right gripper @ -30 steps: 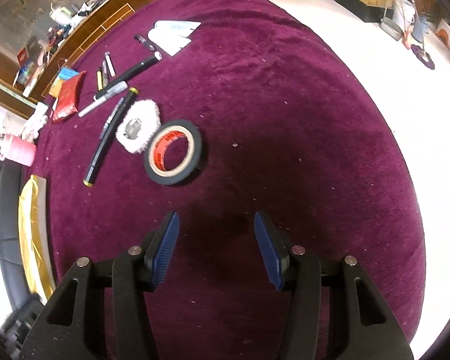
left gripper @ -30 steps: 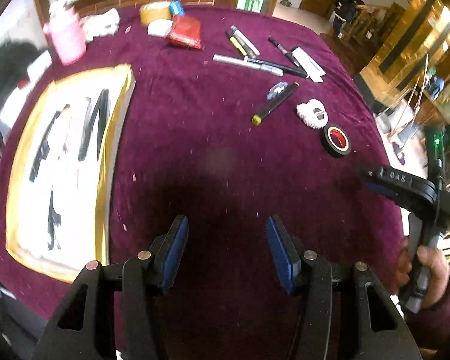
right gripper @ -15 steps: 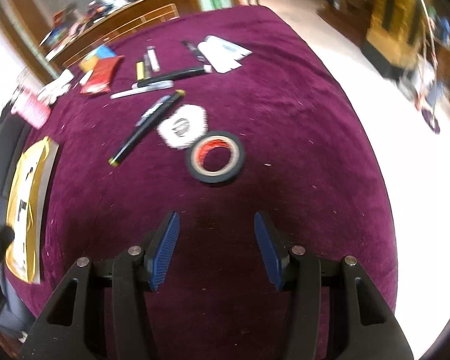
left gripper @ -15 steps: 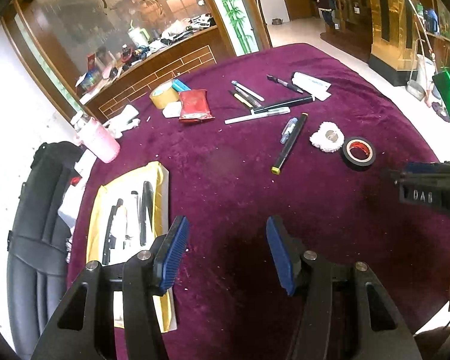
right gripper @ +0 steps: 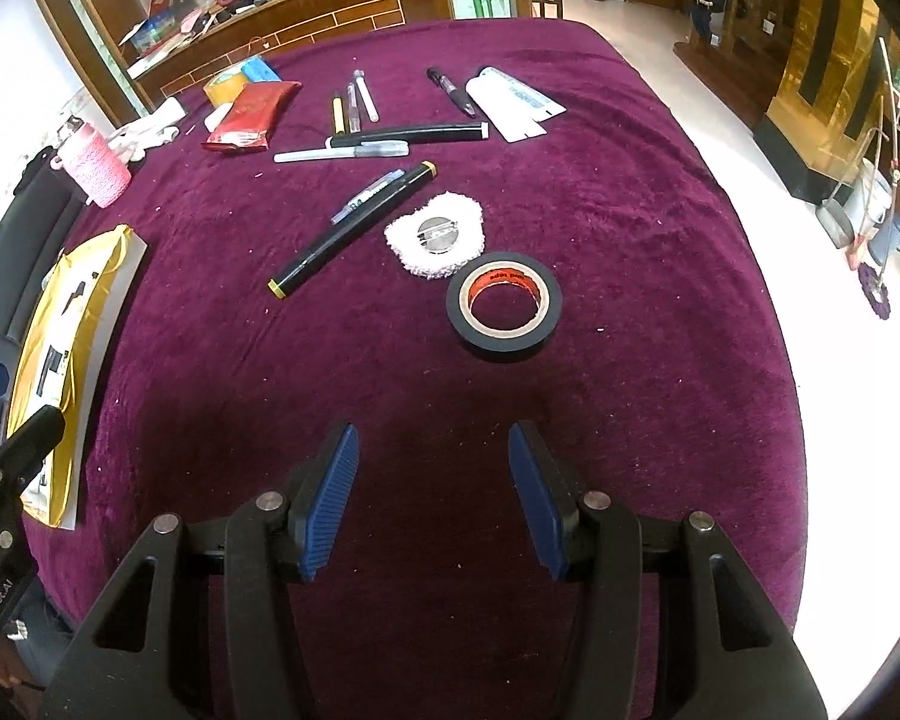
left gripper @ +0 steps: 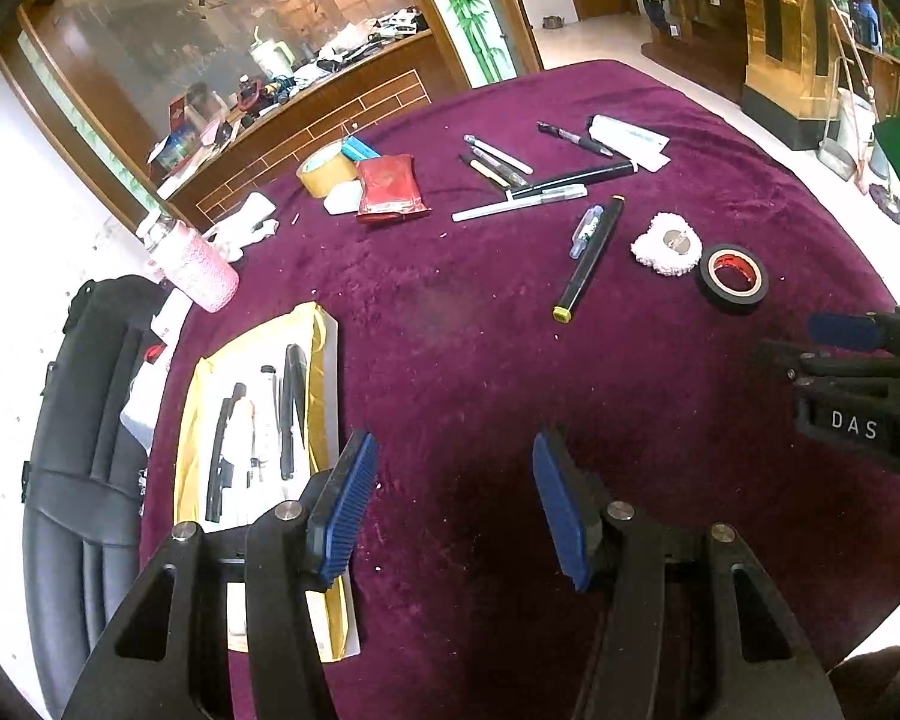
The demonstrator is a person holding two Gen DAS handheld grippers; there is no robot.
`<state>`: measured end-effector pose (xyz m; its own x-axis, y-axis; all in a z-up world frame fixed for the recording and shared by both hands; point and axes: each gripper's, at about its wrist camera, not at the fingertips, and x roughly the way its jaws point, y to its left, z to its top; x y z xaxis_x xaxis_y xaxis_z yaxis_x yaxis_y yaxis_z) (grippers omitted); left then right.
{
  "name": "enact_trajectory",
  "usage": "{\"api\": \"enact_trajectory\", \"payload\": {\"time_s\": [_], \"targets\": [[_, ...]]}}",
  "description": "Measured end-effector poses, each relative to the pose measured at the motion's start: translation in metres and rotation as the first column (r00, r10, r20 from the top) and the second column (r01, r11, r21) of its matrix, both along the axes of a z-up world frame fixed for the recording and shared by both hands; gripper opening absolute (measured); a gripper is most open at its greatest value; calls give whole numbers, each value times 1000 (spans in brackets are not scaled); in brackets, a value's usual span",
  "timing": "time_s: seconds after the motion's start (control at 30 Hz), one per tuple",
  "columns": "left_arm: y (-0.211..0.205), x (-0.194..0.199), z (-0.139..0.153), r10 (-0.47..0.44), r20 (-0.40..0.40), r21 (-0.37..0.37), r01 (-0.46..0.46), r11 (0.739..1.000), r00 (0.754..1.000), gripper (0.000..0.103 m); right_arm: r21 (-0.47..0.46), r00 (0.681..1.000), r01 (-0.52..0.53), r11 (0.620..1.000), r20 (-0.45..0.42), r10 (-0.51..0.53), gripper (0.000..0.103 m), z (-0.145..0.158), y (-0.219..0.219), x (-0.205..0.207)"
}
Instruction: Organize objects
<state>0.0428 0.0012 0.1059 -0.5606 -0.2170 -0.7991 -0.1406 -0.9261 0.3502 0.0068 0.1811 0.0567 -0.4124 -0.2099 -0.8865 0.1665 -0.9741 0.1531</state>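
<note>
Your left gripper (left gripper: pixel 456 504) and right gripper (right gripper: pixel 432 501) both hang spread wide, empty, above the purple cloth (right gripper: pixel 630 240); the black tape roll (right gripper: pixel 504 305), orange-cored, lies flat just beside the white pad (right gripper: pixel 435 234); the right gripper's body reads "DAS".

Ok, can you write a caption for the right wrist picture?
Open right gripper hovers above a purple tablecloth, facing a black tape roll, a fluffy white pad and scattered pens.
</note>
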Motion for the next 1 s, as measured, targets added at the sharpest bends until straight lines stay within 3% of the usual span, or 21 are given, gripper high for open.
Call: {"api": "enact_trajectory", "payload": {"time_s": [1.0], "targets": [[39, -30, -25, -68, 76, -14, 69, 997, 995, 48, -4, 996, 69, 998, 50, -69, 51, -21, 37, -19]]}}
